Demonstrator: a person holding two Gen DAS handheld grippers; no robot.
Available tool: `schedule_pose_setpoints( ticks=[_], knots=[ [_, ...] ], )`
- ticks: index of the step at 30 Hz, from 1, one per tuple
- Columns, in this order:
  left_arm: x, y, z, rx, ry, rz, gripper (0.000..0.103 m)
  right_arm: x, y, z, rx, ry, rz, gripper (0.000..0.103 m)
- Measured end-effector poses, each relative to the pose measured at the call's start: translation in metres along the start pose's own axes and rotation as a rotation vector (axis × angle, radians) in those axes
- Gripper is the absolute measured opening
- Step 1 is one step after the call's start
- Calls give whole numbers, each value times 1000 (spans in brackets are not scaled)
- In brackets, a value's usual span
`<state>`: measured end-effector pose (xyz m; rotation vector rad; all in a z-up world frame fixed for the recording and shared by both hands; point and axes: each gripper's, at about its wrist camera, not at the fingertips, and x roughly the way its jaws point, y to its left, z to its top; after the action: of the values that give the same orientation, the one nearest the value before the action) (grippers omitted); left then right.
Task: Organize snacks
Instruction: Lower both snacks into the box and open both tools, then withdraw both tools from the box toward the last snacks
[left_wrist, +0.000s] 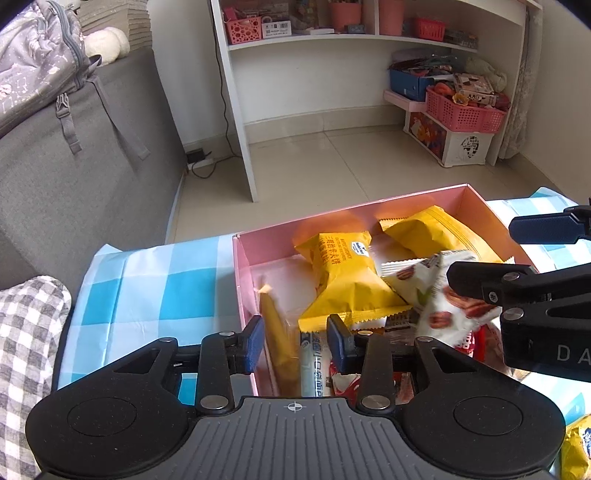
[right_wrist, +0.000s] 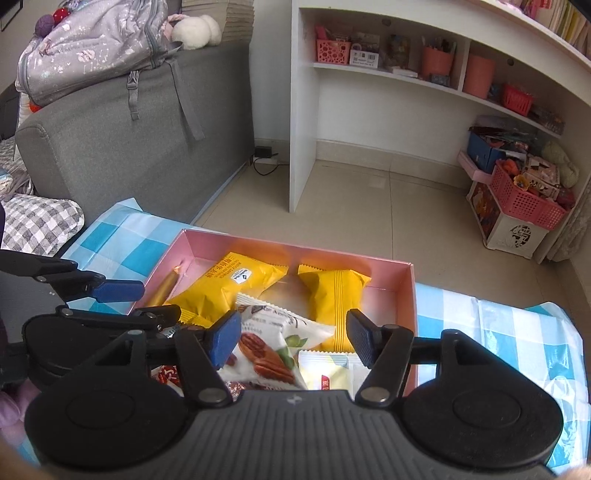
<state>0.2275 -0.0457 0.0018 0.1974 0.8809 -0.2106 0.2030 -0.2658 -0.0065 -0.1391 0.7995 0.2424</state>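
A pink box (left_wrist: 406, 201) (right_wrist: 410, 295) on a blue-checked cloth holds several snack packets: two yellow packets (left_wrist: 343, 277) (right_wrist: 229, 288), a white pecan packet (left_wrist: 443, 310) (right_wrist: 273, 343), a slim gold stick (left_wrist: 277, 332) and red wrappers. My left gripper (left_wrist: 295, 338) is open over the box's near left corner, its jaws either side of the gold stick and a white bar, touching nothing. My right gripper (right_wrist: 291, 338) is open above the pecan packet, which lies between its jaws, loose.
A grey sofa (left_wrist: 74, 177) with a backpack (left_wrist: 33, 66) stands at the left. A white shelf unit (left_wrist: 236, 110) and pink baskets (left_wrist: 461, 110) stand beyond on the tiled floor. Another yellow packet (left_wrist: 576, 450) lies on the cloth at the right.
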Motion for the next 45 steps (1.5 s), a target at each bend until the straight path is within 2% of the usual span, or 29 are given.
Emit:
schedule_pose_setpoints(
  ticks=[3, 8, 15, 19, 21, 28, 30, 45],
  knots=[
    [-4, -1, -1, 7, -4, 2, 51, -4, -1, 2, -1, -6, -1, 65],
    [-14, -2, -4, 9, -1, -7, 52, -12, -1, 2, -12, -13, -7, 69],
    [-30, -1, -15, 7, 1, -23, 66, -28, 0, -5, -11, -16, -8, 75],
    [-40, -1, -26, 7, 11, -35, 68, -36, 3, -13, -17, -18, -3, 79],
    [-46, 0, -33, 3, 14, -39, 72, -41, 4, -17, -16, -19, 1, 82],
    [-66, 6, -58, -23, 25, -50, 85, -57, 14, -34, -12, -11, 9, 96],
    [-72, 7, -64, -26, 26, -49, 88, -61, 17, -40, -23, -1, 9, 98],
    [-96, 2, -109, -22, 56, -62, 94, -83, 38, -75, -77, 32, -6, 103]
  ],
)
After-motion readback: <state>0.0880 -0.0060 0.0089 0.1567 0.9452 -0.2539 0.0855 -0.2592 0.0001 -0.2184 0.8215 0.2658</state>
